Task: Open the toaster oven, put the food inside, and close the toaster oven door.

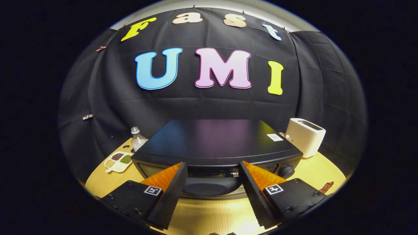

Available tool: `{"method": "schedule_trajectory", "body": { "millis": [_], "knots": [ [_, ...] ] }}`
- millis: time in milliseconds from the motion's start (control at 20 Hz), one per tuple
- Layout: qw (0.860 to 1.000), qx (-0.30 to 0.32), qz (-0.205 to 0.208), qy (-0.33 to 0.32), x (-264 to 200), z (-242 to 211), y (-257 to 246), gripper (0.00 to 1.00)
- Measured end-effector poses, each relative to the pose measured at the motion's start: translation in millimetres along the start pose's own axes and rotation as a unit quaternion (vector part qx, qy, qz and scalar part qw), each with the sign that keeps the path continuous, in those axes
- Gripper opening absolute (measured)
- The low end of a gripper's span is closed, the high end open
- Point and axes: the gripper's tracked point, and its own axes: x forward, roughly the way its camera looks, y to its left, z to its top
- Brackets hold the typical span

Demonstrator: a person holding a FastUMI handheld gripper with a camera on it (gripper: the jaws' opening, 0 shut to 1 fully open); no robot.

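**Toaster oven – door looks open, food not yet in**

Black toaster oven (215,143) sits mid-surface, just ahead of claw (213,169). Seen from above the front; flat top w/ small white sticker near right rear corner, knob at right front. Door appears dropped down toward the fingers: dark panel w/ pale rim between the tips. Judged open or partly so, can't be sure from this angle. Inside of oven hidden.

Claw spread wide, nothing between fingers, tips close to oven's front edge on either side of the door panel.

Progress, as a guess: step 1 (open) done or near done; loading food + shutting door still to do. Food item not identified w/ certainty. Small reddish-brown piece (326,187) on wooden surface (209,215) right of claw may be it.

Containers: white divided dish (118,161) left of oven, compartments holding dark, green and pale grains/seeds. Clear bottle (137,138) behind it, contents unclear. White pop-up toaster (305,136) right rear, slot looks empty.
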Motion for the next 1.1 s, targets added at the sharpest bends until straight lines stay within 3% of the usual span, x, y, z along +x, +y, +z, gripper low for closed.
{"method": "schedule_trajectory", "body": {
  "millis": [550, 1100],
  "knots": [
    [0.999, 0.0, 0.028, 0.029, -44.2, -29.9, -1.2, 0.97],
    [0.995, -0.018, 0.053, 0.087, -92.0, -96.9, -3.4, 0.96]
  ]
}}
